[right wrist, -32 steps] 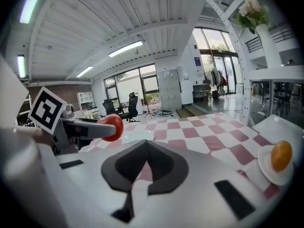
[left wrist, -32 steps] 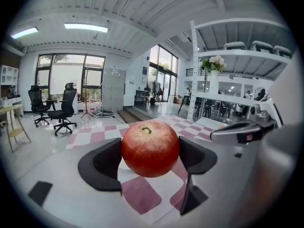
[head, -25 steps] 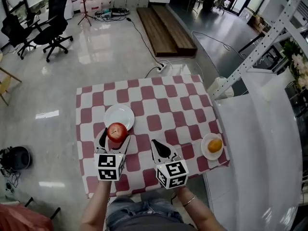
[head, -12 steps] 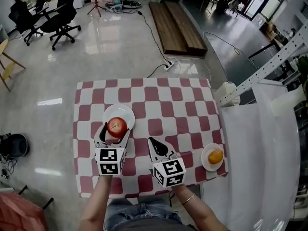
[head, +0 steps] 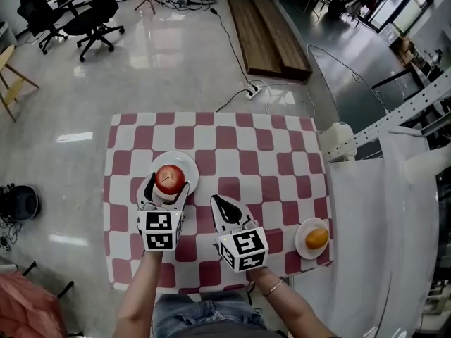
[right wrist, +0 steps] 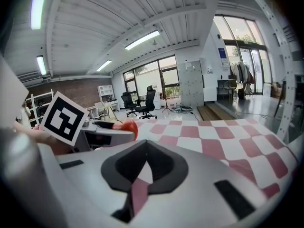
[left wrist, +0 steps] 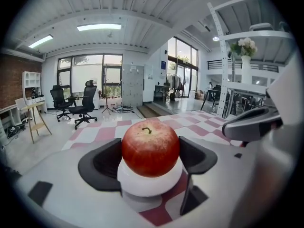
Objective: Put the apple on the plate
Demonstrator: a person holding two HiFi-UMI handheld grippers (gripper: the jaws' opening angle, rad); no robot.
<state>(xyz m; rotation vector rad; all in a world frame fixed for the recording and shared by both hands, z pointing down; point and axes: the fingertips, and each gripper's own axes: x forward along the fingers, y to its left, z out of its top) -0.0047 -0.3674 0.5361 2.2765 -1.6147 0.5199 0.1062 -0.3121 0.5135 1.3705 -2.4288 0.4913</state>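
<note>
A red apple (head: 170, 179) (left wrist: 150, 147) is clamped between the black jaws of my left gripper (head: 168, 186), held just above the near part of a white plate (head: 184, 167) (left wrist: 149, 184) on the checked table. In the left gripper view the plate shows right under the apple. My right gripper (head: 227, 210) hovers over the table's middle, to the right of the left one, with its jaws closed together and nothing in them. From the right gripper view the apple (right wrist: 128, 126) peeks out past the left gripper's marker cube.
A second small plate (head: 304, 239) with an orange (head: 316, 237) sits at the table's near right corner. The red and white checked cloth (head: 268, 160) covers the table. White covered furniture (head: 373, 210) stands to the right; office chairs (head: 95, 13) stand far off.
My left gripper has carried the apple forward, from before the plate's near edge to over the plate. The right gripper has drifted slightly left.
</note>
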